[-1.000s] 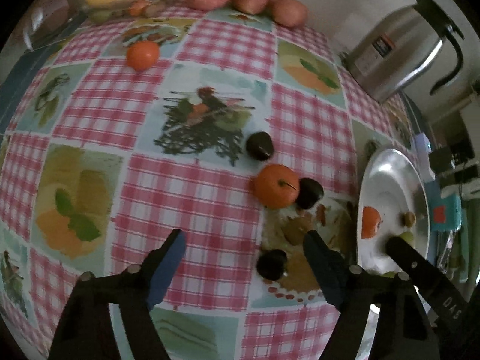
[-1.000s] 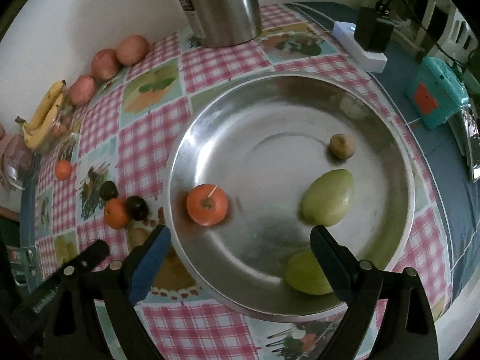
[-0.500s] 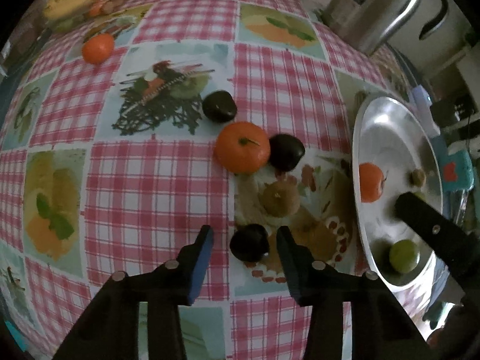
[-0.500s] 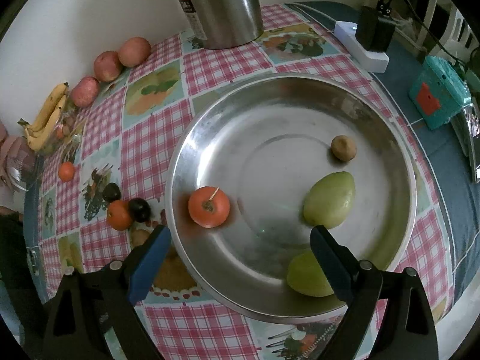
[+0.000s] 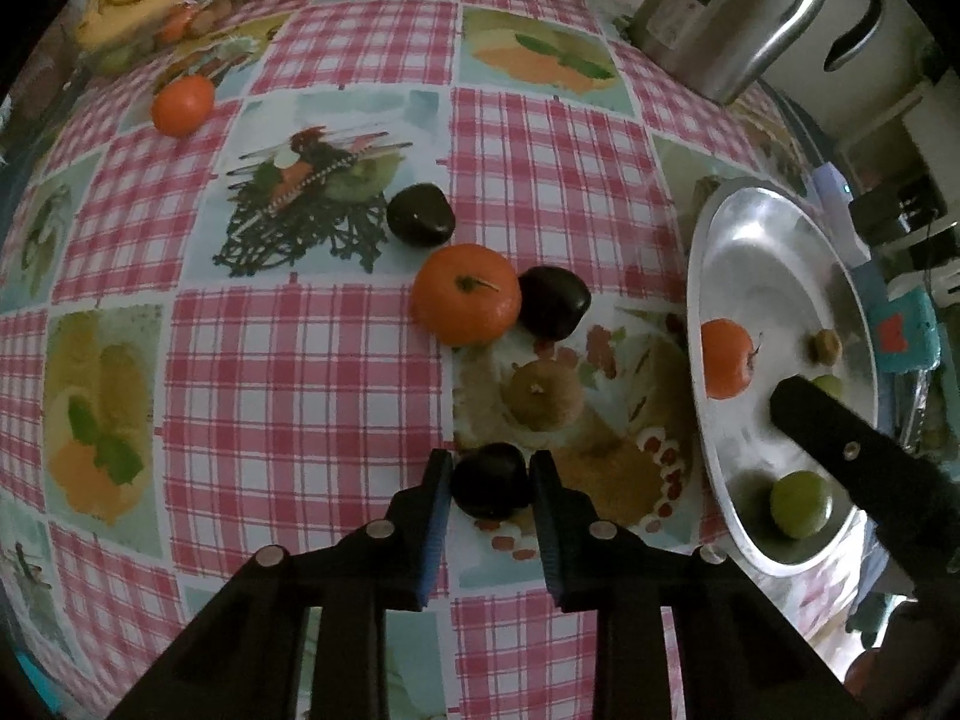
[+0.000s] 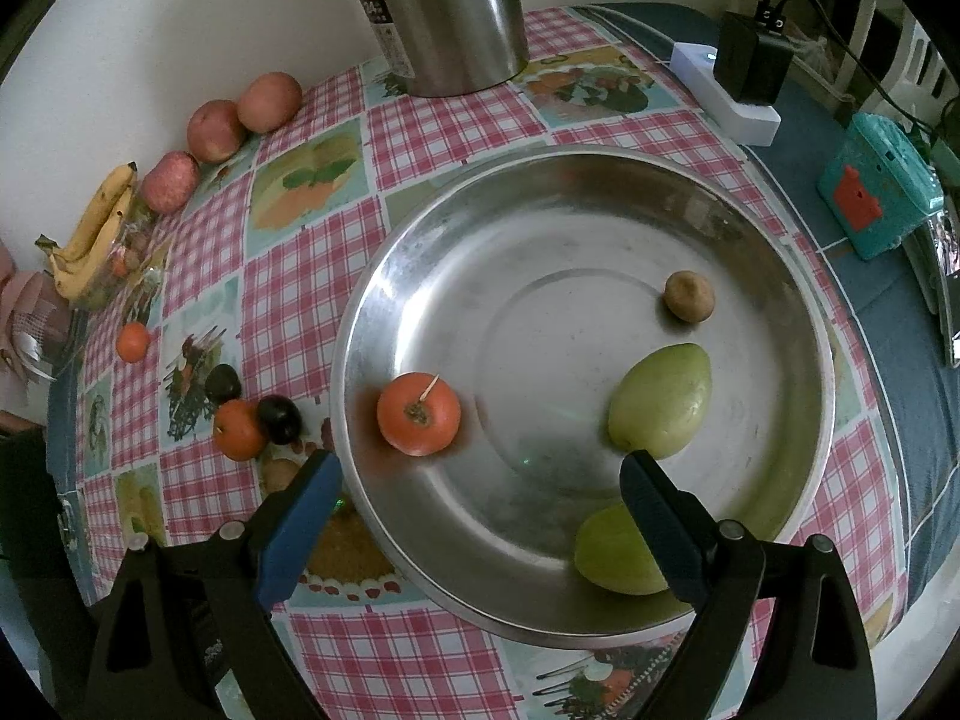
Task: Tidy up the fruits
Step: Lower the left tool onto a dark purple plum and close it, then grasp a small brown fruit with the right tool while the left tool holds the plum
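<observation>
**Dark fruit clamped on the cloth; dish stands ready alongside**

Grip is established by the left gripper [image 5: 491, 483]: its jaws are closed against both flanks of a small dark fruit [image 5: 491, 480], which sits on the chequered tablecloth [image 5: 300, 372] and is not seen to be lifted. The hold is taken across the fruit's widest part, judged a sound choice for a round, smooth-skinned item that could otherwise squirt out.

The right gripper [image 6: 480, 483] is held wide apart and empty above the near rim of the steel dish [image 6: 798, 324], judged to be parked there so that the approach to the dish is left free.

Four items are already lodged in the dish: an orange fruit [image 6: 419, 414], two green ones [image 6: 660, 401] [image 6: 612, 552] and a small brown one [image 6: 689, 296].

Outstanding on the cloth are a mandarin [image 5: 465, 293] touching a second dark fruit [image 5: 553, 302], a third dark fruit [image 5: 419, 215] just beyond, a brown fruit [image 5: 543, 394] and a lone mandarin [image 5: 182, 105] far off.

Transfer to the dish is judged the next step; slippage is the main risk.
</observation>
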Tool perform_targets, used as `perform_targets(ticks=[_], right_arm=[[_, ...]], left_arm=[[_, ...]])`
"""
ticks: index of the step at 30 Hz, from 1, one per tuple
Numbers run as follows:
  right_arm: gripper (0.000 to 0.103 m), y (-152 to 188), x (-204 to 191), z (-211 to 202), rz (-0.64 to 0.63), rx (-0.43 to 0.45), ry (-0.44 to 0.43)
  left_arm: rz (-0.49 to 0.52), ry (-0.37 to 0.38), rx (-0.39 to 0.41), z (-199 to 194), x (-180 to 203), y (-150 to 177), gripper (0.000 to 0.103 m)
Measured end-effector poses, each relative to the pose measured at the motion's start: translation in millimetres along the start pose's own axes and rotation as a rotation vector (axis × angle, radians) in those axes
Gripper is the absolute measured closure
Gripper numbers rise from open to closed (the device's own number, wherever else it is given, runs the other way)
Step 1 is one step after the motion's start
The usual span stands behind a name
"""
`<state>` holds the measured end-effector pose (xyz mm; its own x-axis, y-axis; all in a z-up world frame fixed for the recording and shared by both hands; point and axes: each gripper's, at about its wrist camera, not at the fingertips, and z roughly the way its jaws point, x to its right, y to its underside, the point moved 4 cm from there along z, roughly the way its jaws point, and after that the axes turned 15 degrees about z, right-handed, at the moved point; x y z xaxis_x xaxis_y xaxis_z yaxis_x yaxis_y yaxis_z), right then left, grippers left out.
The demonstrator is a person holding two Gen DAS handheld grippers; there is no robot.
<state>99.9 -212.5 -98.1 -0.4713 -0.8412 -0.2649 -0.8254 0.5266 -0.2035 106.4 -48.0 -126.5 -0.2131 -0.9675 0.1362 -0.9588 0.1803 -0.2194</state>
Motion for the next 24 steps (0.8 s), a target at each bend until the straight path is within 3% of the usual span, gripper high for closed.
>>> perform_targets(ticks=[8,19,24], right_arm=[[0.009,2,-4,5,-0.021,-0.011,0.008],[0.009,14,-23,19,-0.114,-0.047,0.017],[0.009,24,-39,20,-0.159,-0.068,-0.018]], left_arm=[[-0.095,0.024,0.08,-22,-29,-3,0.075],[-0.249,-0.014,0.185,-54,-86,-1,0.075],[-0.318,-0.043,0.204,-64,-110,5,0.075]])
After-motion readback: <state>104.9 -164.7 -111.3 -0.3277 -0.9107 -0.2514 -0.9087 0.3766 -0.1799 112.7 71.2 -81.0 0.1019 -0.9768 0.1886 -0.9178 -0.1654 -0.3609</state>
